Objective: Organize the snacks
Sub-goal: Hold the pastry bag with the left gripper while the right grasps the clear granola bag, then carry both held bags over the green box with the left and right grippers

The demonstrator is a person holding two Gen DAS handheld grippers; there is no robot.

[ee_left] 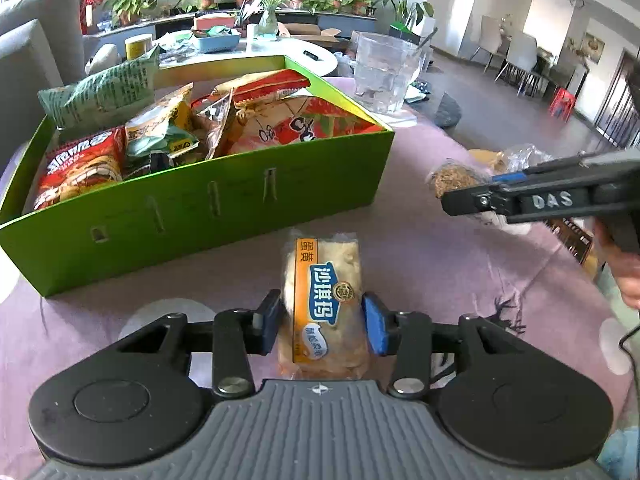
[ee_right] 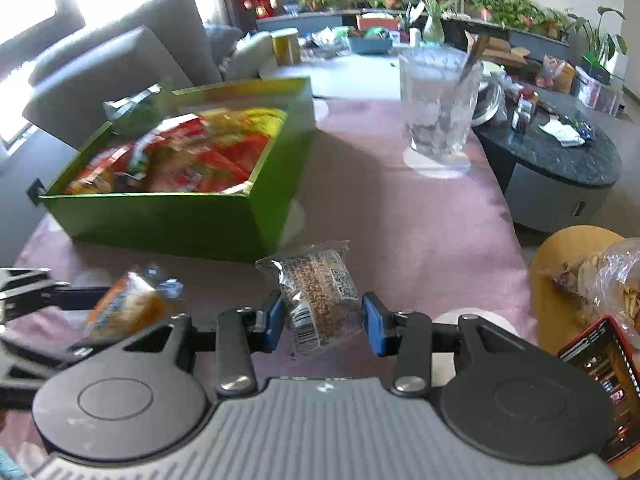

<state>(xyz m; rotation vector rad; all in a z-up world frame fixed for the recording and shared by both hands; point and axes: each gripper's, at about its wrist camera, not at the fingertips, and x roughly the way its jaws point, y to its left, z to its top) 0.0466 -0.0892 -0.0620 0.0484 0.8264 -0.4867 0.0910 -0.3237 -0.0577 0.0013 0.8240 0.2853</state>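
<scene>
My left gripper [ee_left: 322,322] is shut on an orange and white snack bar packet [ee_left: 322,300], held above the pink tablecloth in front of the green box [ee_left: 200,216]. The box holds several snack bags. My right gripper [ee_right: 324,320] is shut on a clear-wrapped brown grain snack [ee_right: 320,296], right of the green box [ee_right: 168,216]. The right gripper also shows in the left wrist view [ee_left: 464,204] with its brown snack [ee_left: 452,180]. The left gripper's orange packet shows in the right wrist view [ee_right: 128,308].
A tall glass mug [ee_left: 384,72] stands behind the box to the right; it also shows in the right wrist view [ee_right: 436,108]. A wooden plate with bagged food [ee_right: 588,268] and a red and black packet [ee_right: 600,360] lie at the right. A dark round side table [ee_right: 560,160] stands beyond the table edge.
</scene>
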